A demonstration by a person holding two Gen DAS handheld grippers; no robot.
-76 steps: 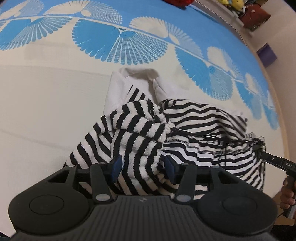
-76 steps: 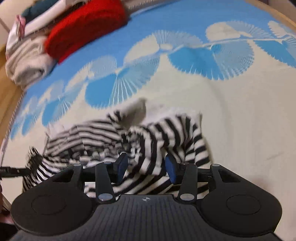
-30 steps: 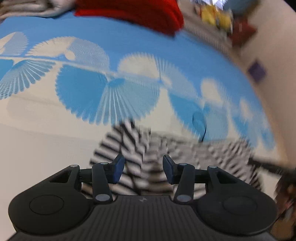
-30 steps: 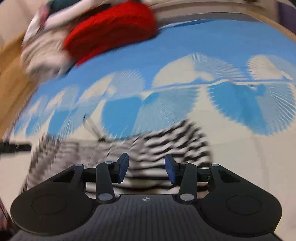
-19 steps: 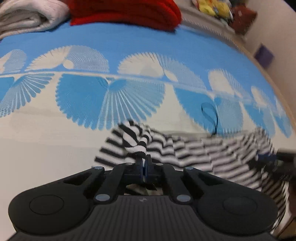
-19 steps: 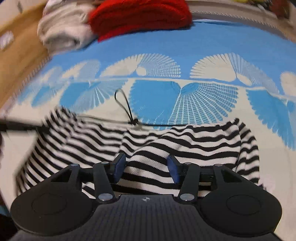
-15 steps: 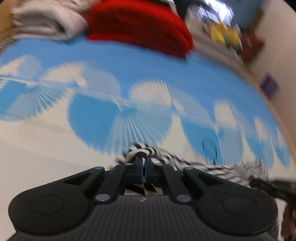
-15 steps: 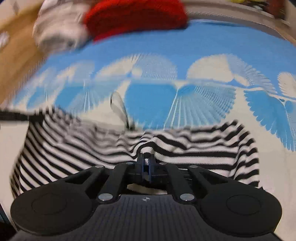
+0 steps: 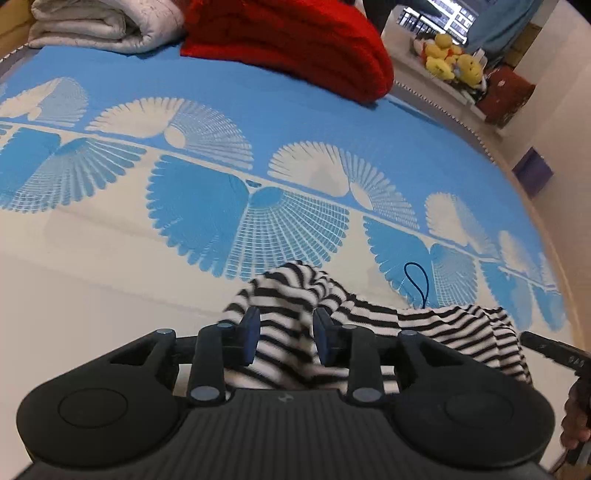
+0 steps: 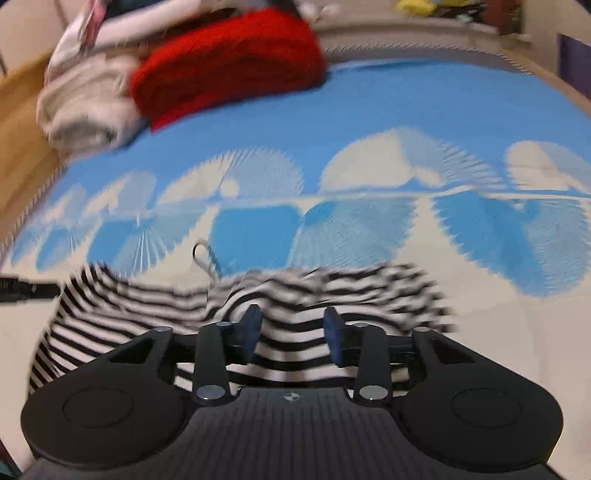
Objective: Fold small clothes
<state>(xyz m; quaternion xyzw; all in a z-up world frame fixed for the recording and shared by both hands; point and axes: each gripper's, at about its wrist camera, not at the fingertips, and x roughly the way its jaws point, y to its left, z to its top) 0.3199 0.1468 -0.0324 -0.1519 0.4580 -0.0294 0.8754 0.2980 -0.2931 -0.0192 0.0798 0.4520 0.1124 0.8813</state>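
Note:
A small black-and-white striped garment (image 9: 424,325) lies spread on the blue-and-cream patterned bed cover (image 9: 110,266). My left gripper (image 9: 285,334) is open, its fingers on either side of a raised bunch of the striped cloth. My right gripper (image 10: 293,334) is open too, with the striped garment (image 10: 295,295) lying between and under its fingers. The right wrist view is blurred. A thin black cord loop (image 9: 415,277) lies just beyond the garment. The other gripper's tip (image 9: 554,349) shows at the right edge of the left wrist view.
A folded red knit (image 9: 295,40) and a rolled white blanket (image 9: 103,22) lie at the far side of the bed. Yellow plush toys (image 9: 448,61) sit on a ledge beyond. The bed's wooden edge (image 10: 22,122) shows at the left.
Both grippers were shut on the striped cloth half a second ago and are now open. The garment has been pulled out wider than 2.5 s ago.

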